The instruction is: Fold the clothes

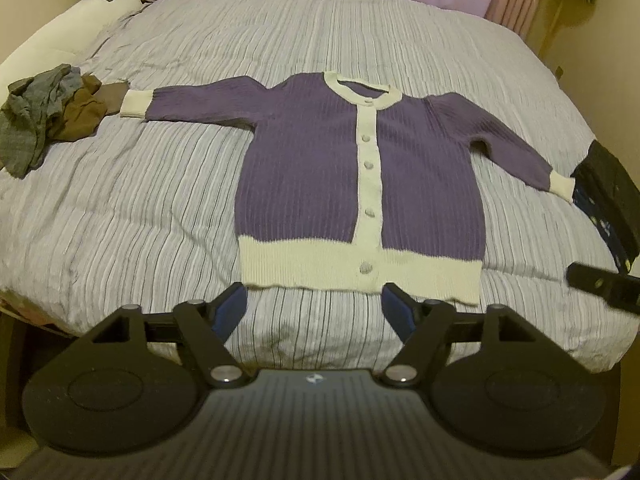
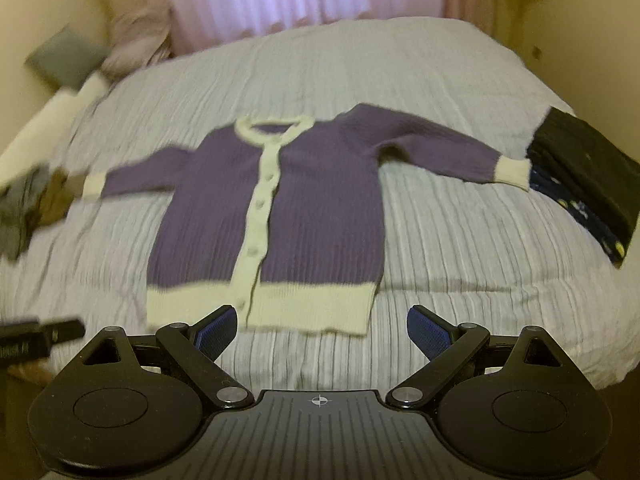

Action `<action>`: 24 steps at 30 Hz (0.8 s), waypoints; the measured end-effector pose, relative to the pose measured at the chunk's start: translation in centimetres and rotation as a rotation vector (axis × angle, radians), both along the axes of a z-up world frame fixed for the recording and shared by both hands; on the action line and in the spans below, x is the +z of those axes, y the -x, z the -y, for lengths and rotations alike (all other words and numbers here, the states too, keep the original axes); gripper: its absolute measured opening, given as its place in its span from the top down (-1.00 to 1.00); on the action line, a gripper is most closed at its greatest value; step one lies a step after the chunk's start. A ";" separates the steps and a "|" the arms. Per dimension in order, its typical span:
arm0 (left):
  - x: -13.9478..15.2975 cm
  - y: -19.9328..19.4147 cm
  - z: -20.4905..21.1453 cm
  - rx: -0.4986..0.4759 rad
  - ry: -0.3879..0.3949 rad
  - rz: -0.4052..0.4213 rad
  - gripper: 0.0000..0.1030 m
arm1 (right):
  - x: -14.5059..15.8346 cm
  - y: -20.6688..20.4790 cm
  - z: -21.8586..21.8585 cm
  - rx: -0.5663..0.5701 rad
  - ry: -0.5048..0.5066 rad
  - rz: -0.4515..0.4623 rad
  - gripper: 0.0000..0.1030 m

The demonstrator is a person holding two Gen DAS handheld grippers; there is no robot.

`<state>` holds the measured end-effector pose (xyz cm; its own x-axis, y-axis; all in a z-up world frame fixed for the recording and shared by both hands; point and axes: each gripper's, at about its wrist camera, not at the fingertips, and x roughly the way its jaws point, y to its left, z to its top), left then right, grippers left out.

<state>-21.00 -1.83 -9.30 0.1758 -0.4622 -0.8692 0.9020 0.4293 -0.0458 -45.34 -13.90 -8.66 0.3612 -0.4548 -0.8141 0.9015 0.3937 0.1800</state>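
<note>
Purple ribbed knit with cream trim: the cardigan (image 1: 320,168) lies flat and face up in the middle of the frame on the bed (image 1: 160,208), buttoned down its cream placket, both sleeves spread outward and its cream hem nearest the cameras. The left tool (image 1: 314,312) hangs at the lower centre of its view, just short of the hem, its blue-padded fingers spread wide and holding nothing; the right tool (image 2: 320,330) sits the same way at the bottom of its own view, jaws apart and empty, a little to the right of the placket line. Neither touches the garment. At the left edge of the frame a crumpled grey and brown heap of clothes (image 1: 44,116) lies just beyond the left cuff, and at the right edge a dark folded stack (image 2: 588,176) rests beside the right cuff. The garment looks laid out and ready, so the folding itself seems not yet begun; this reads as the approach to a first grasp. A sensible next move would be for each tool to pinch a sleeve or a side edge and carry it across the body, lifting cleanly so the soft knit does not drag or bunch on the striped cover.
</note>
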 end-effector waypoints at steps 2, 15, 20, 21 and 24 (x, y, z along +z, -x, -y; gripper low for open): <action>-0.6 -1.5 1.0 0.003 0.008 -0.021 -0.43 | -0.2 0.2 1.4 -0.058 -0.005 0.029 -0.84; -5.1 -18.9 11.8 0.151 0.127 -0.244 -0.42 | -3.6 -1.5 13.0 -0.366 -0.118 0.023 -0.84; -10.1 -28.2 14.6 0.301 0.144 -0.323 -0.35 | -6.8 -4.7 16.8 -0.431 -0.160 -0.038 -0.84; -11.4 -30.2 15.1 0.335 0.148 -0.354 -0.33 | -7.5 -5.3 17.1 -0.444 -0.166 -0.045 -0.84; -15.3 -35.5 16.0 0.441 0.194 -0.435 -0.31 | -9.5 -7.1 18.4 -0.451 -0.177 -0.060 -0.84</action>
<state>14.50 -17.82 -24.60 0.0351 -0.5828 -0.8118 0.5247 0.7021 -0.4814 -38.23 -32.33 -18.18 0.1096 -0.4081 -0.9063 0.9860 -0.0705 0.1510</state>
